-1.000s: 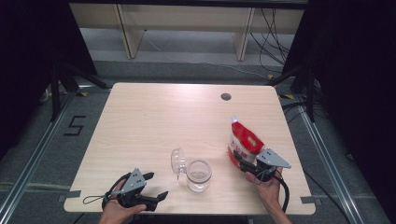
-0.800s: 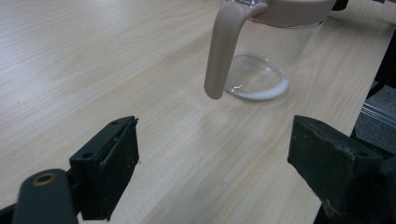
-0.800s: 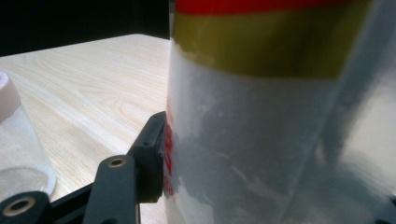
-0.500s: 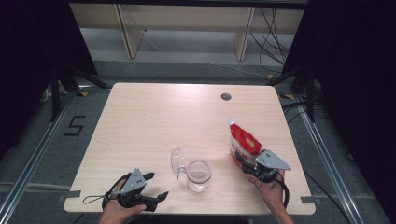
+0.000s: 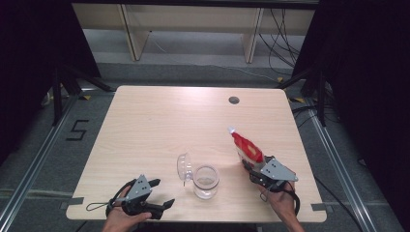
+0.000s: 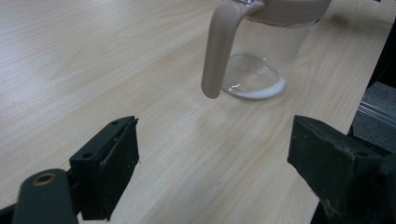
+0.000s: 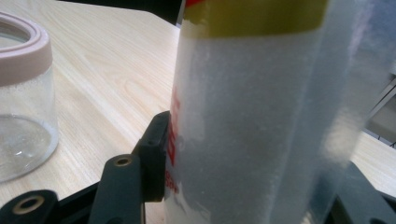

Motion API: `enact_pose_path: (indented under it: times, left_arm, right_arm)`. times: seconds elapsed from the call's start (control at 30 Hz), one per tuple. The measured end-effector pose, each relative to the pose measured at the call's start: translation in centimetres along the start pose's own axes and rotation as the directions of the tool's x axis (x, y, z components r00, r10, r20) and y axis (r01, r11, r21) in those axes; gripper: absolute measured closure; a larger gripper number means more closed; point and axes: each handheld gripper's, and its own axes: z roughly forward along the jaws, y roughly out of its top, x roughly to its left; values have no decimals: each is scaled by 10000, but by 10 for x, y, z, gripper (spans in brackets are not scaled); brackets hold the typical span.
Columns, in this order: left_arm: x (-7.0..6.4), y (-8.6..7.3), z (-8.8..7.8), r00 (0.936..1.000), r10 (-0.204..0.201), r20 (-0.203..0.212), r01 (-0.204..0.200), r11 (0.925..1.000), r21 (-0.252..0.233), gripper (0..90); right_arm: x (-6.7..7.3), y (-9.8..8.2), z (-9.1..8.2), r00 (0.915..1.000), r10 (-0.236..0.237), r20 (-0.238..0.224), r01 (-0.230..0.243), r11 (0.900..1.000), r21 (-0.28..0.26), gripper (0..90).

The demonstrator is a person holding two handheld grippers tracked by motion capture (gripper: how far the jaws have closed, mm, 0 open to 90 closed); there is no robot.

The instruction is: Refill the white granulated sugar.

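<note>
Since a second ago, the bag (image 5: 245, 149) has tipped over to the left, toward the jar (image 5: 206, 181), and the right tongs (image 5: 252, 169) have been closing on it.

To pour well, hold the bag firmly and tip it slowly until its top is over the jar's mouth.

Left tongs (image 5: 162, 194) are wide open, holding nothing, low over the worktop (image 5: 159, 121) near the jar. Right tongs squeeze the bag's bottom part.

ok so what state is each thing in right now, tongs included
glass jar: upright, lid flipped open, a little white at the bottom
jar lid: hinged back, open
red and white bag: held, tilted away from the person
right tongs: shut on the bag
left tongs: open, nothing between them
</note>
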Motion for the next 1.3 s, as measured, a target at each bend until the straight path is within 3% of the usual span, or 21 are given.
enact_pose_path:
  times: [0.03,0.07,0.2,0.23,0.37,0.4,0.47,0.53,0.6,0.67,0.73,0.8,0.83,0.9,1.03,1.1,1.13,1.23,1.27,1.3]
  left_arm:
    - [-2,0,1,9996,-251,103,253,9994,-225,158]
    - [0,0,0,10000,21,13,-21,10000,15,158]
    - [-1,0,1,9999,-142,74,143,9998,-137,158]
    - [0,0,0,10000,39,13,-39,10000,37,158]
    - [-2,0,1,9996,-249,110,251,9995,-213,158]
    - [-1,0,1,10000,-55,36,55,10000,-51,158]
    - [-2,-1,1,9998,-193,78,194,9997,-132,158]
    - [0,0,0,10000,44,13,-44,10000,45,158]
    - [-2,0,1,9997,-226,108,228,9996,-179,158]
    - [0,0,0,10000,11,23,-11,10000,35,158]
    - [-2,0,1,9997,-245,99,246,9995,-188,158]
    - [-1,0,1,9998,-195,86,196,9997,-152,158]
    - [-1,0,1,9998,-179,127,181,9996,-193,158]
    - [-1,0,1,9998,-195,73,196,9997,-165,158]
    - [-1,-1,1,9997,-198,124,200,9996,-182,158]
    - [-1,0,1,9997,-196,128,198,9996,-181,158]
    - [-1,0,1,9998,-194,86,196,9997,-165,158]
    - [0,-1,1,9996,-271,117,274,9994,-206,158]
    - [-1,-1,1,9996,-277,95,279,9994,-216,158]
    - [0,-1,1,9996,-261,129,264,9994,-201,158]
  right_arm:
    - [-1,1,0,9999,-144,5,144,9999,45,488]
    - [0,1,-1,9999,-158,58,158,9999,-33,489]
    - [0,3,-2,9992,-383,107,383,9993,-8,490]
    - [0,3,-3,9990,-422,144,422,9991,-13,490]
    - [1,6,-7,9961,-824,322,824,9966,4,492]
    - [0,8,-9,9933,-1095,380,1098,9939,-43,492]
    - [2,11,-12,9901,-1315,484,1315,9913,12,493]
    - [5,14,-16,9882,-1432,546,1435,9896,-23,493]
    - [8,18,-19,9797,-1903,626,1907,9816,-13,494]
    - [12,21,-22,9738,-2198,592,2201,9755,9,494]
    - [15,25,-25,9644,-2560,661,2571,9664,-77,495]
    - [18,29,-28,9495,-3054,726,3065,9519,-49,495]
    - [21,32,-31,9368,-3414,768,3427,9394,-38,495]
    - [24,35,-35,9229,-3768,790,3780,9258,-7,496]
    - [32,39,-43,8753,-4767,813,4775,8786,101,497]
    - [35,39,-45,8752,-4787,693,4791,8777,124,497]
    - [36,41,-44,8609,-5044,670,5047,8632,137,497]
    - [39,43,-45,8400,-5394,586,5390,8420,244,497]
    - [40,43,-46,8414,-5371,602,5363,8435,294,497]
    - [39,45,-47,8250,-5621,574,5612,8270,336,498]
